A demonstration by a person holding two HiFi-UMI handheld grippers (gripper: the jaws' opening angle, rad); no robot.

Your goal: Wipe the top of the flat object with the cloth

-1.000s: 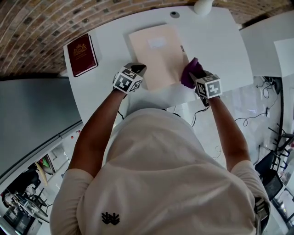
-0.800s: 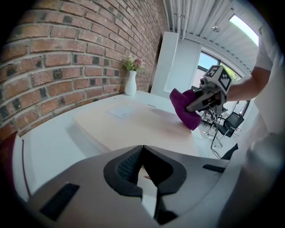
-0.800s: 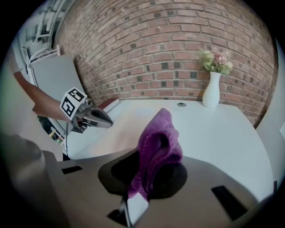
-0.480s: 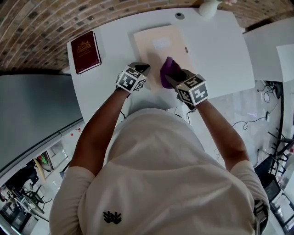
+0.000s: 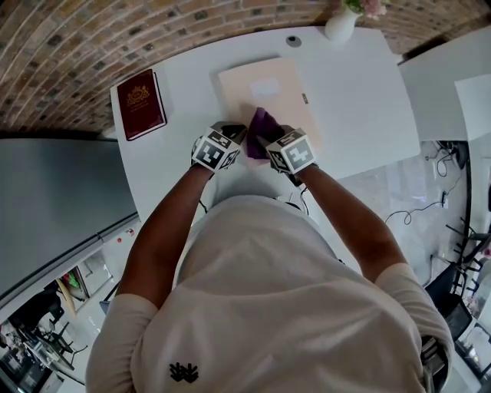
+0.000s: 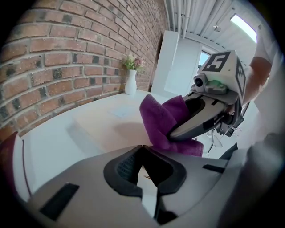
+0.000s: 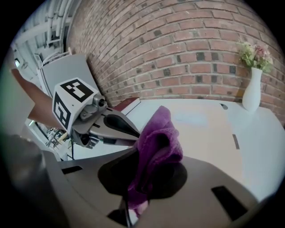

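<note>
Open bench lies right of the beige folder and between it and the red book. A white vase blocks the far edge. At the folder's near edge, the left claw and the right claw, holding the purple cloth, crowd together, seemingly almost touching.

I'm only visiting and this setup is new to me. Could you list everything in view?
table: one, white, beside the brick wall
brick wall: one, reddish-brown, behind the table
flat object: one, beige, table middle
cloth: one, purple, on the flat object's near edge
book: one, dark red, table's left
vase: one, white, holding flowers, far edge
round disc: one, grey, left of the vase
left gripper: one, grey, jaws together, at the flat object's near-left corner
right gripper: one, grey, clamping the cloth
</note>
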